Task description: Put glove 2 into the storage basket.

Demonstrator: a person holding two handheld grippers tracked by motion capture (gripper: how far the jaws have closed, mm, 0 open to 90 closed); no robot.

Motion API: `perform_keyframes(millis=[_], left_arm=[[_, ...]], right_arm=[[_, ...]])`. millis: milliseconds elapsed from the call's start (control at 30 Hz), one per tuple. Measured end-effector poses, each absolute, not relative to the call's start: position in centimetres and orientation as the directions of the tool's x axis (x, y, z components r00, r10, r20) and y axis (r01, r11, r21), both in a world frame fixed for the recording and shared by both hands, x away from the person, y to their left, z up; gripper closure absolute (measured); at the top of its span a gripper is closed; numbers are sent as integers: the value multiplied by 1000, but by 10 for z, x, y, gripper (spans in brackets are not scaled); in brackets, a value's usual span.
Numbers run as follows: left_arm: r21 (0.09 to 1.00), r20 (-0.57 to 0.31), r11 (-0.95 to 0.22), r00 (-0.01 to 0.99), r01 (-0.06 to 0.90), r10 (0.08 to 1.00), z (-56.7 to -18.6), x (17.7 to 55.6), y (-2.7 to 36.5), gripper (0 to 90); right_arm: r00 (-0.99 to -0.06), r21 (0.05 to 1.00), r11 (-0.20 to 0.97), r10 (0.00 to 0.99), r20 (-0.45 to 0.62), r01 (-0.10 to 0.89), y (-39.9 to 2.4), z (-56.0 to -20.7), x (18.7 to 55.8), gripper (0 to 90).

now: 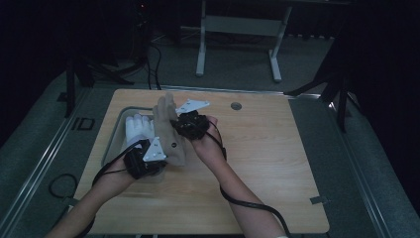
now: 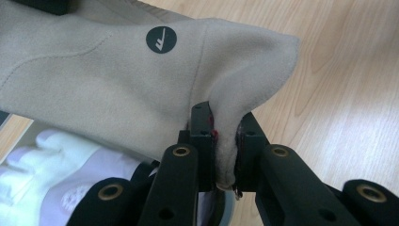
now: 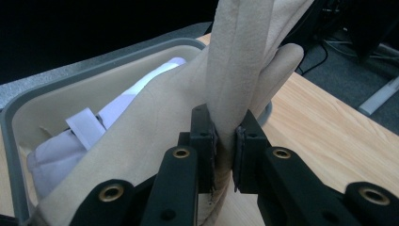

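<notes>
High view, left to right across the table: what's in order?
Grey tray → white glove lying in it → beige glove held up by both tongs → right tongs → round hole in the tabletop.

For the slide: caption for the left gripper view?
Left gripper pinches the beige glove's edge above the wooden table.

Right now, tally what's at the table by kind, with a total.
Beige glove, pinched by both grippers and held partly over the tray: 1
White glove, lying in the tray: 1
Grey tray: 1
Grippers: 2, left gripper and right gripper, each shut on the beige glove
Total: 5
</notes>
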State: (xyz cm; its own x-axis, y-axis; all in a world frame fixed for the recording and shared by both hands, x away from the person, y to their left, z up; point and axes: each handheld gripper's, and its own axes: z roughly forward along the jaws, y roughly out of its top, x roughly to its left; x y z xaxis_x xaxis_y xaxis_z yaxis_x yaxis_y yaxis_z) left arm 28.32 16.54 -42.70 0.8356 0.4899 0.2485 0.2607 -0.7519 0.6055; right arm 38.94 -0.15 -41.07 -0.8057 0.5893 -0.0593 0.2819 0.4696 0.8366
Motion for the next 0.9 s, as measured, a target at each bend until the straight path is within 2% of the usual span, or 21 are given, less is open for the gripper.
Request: perform_keyframes(millis=[900], left_arm=[[593,219,-709,770,382,599,-444,274,235,819]], right_arm=[[-859,808,536,507,-75,246,96,-428,397,809]])
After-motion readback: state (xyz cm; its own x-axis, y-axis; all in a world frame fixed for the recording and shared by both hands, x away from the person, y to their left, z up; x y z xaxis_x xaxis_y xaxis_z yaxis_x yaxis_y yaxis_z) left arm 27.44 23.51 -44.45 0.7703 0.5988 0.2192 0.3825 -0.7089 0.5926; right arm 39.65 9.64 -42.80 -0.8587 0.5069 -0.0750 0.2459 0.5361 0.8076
